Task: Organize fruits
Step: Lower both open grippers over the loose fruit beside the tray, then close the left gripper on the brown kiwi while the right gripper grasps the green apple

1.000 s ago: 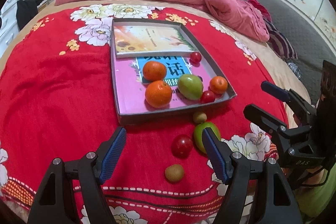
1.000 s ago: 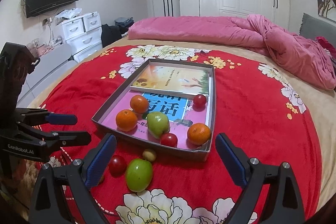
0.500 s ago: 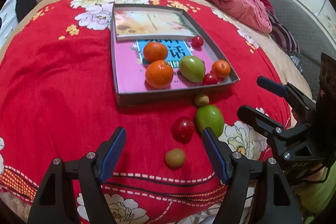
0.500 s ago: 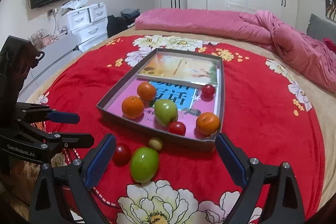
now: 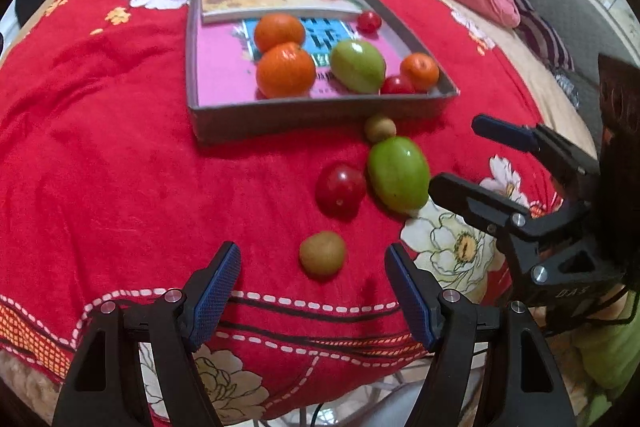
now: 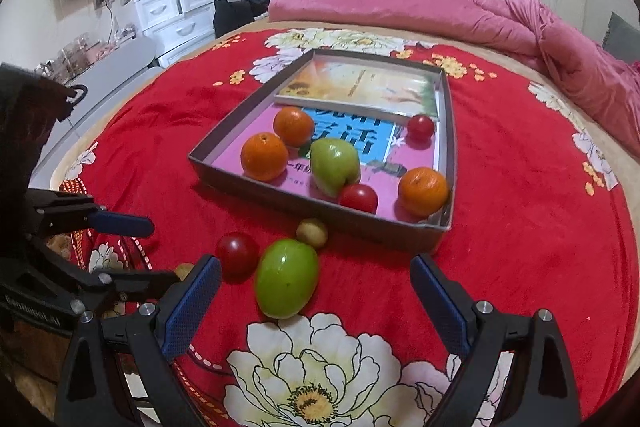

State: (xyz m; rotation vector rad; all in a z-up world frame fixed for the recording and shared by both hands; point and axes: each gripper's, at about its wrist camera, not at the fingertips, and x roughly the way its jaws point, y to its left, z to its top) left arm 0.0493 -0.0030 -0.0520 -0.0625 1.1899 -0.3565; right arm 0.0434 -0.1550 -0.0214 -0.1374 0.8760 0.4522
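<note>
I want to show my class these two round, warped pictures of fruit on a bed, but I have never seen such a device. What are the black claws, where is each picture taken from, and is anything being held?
The black claws are two hand-held grippers, one in each of a person's hands, each with a wide-angle camera looking along its blue-padded fingers. One picture looks from the left gripper, the other from the right gripper; each also sees its partner at the side. On the red flowered blanket stands a shallow grey cardboard tray holding books, three oranges, a green fruit and two red ones. Outside it lie a large green oval fruit, a round red fruit and two small tan fruits. Both grippers are open and hold nothing.
</note>
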